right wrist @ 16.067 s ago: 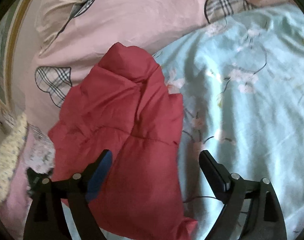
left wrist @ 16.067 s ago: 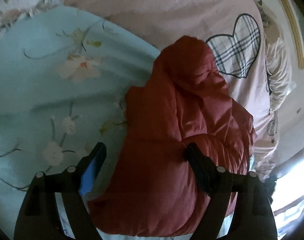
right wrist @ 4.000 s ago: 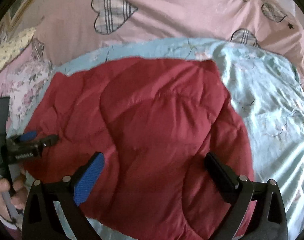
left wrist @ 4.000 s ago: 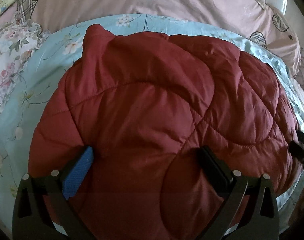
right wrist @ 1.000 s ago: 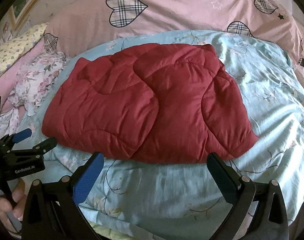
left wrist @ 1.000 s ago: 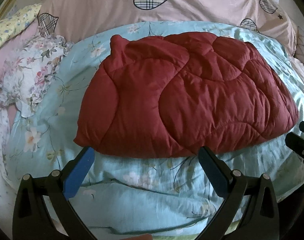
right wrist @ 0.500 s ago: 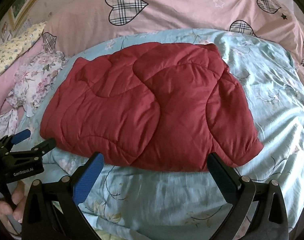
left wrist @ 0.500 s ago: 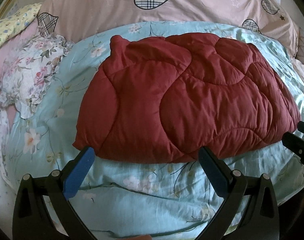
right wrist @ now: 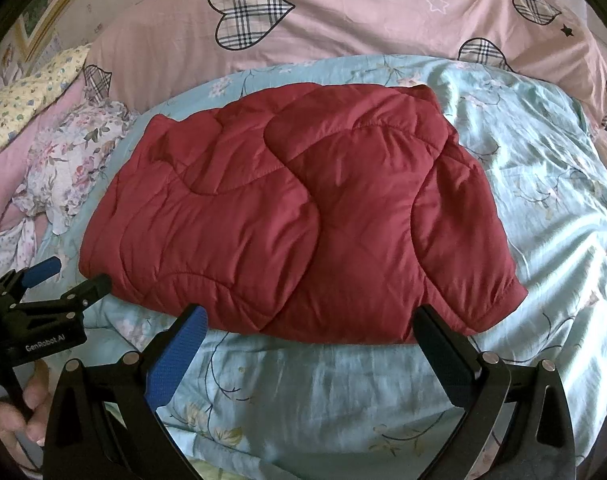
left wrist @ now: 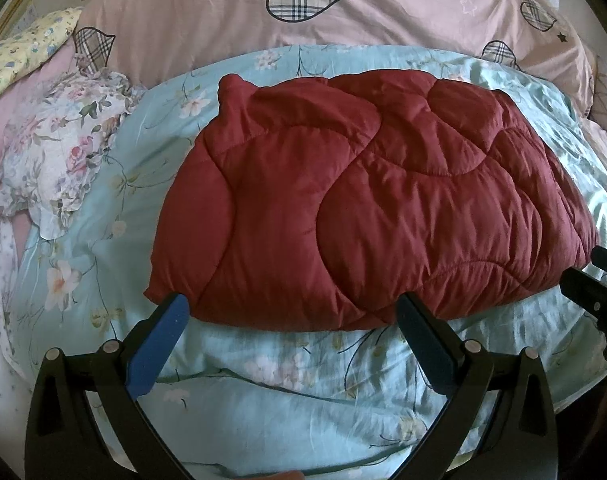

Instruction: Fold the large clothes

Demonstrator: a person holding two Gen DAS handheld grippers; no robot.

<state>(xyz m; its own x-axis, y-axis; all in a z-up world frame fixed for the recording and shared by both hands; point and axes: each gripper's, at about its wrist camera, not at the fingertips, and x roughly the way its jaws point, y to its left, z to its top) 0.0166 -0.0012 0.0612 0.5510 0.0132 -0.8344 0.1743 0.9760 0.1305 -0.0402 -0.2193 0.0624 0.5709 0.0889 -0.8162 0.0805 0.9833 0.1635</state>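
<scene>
We see the red quilted jacket [left wrist: 367,200] lying folded into a broad flat bundle on the light blue floral bedspread [left wrist: 303,380], near the middle of the bed, with a cuffed sleeve end at its right near corner. We judge it lies flat like this so the next fold has clean edges. Our left gripper [left wrist: 289,340] and right gripper [right wrist: 309,344] both hover just near of its near edge, fingers spread wide and holding nothing. Beyond it lies the pink heart-patterned pillow [right wrist: 343,24], and a floral cloth [left wrist: 63,152] sits far left
</scene>
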